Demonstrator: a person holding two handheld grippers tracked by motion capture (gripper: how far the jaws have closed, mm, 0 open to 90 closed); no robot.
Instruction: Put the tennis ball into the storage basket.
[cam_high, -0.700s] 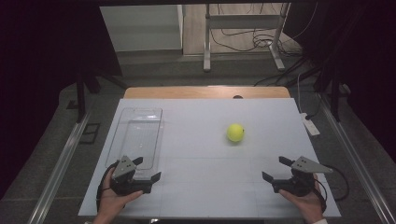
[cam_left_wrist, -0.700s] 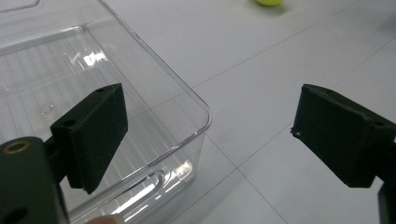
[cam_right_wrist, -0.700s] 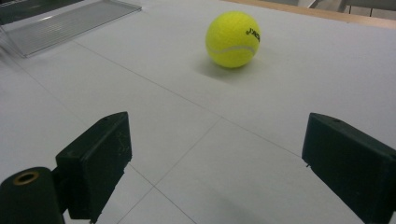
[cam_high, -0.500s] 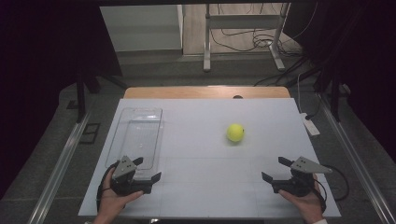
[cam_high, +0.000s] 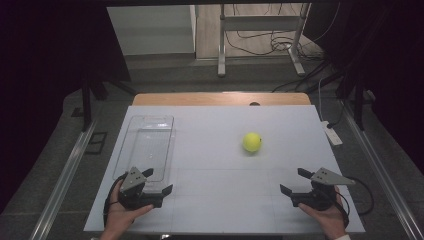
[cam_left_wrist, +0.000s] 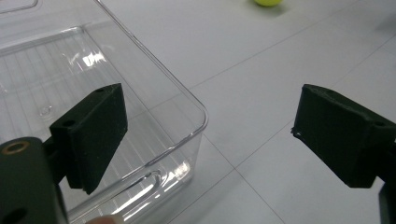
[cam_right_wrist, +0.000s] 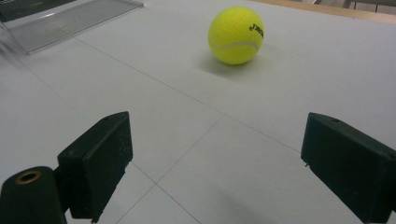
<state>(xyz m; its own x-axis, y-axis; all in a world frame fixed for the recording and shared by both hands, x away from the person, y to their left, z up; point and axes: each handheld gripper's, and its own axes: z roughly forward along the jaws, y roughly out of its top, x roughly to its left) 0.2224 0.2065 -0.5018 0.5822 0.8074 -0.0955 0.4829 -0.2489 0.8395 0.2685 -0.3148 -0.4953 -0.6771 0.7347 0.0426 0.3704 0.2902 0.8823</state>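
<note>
A yellow tennis ball (cam_high: 252, 142) rests on the white table (cam_high: 225, 200), right of centre; it also shows in the right gripper view as the ball (cam_right_wrist: 236, 35) ahead of the jaws, and as a sliver of ball (cam_left_wrist: 267, 2) in the left gripper view. A clear plastic tray (cam_high: 147, 145) lies at the left, seen up close as the tray (cam_left_wrist: 93, 70). My left gripper (cam_high: 157, 181) stands open at the tray's near end, one jaw over the tray's corner. My right gripper (cam_high: 295, 181) is open near the front right, nothing between its jaws.
A white remote-like object (cam_high: 332, 135) lies at the table's right edge. A wooden strip (cam_high: 220, 98) runs along the far edge. Metal frame legs and cables (cam_high: 260, 45) stand on the floor beyond. Rails (cam_high: 65, 175) flank the table.
</note>
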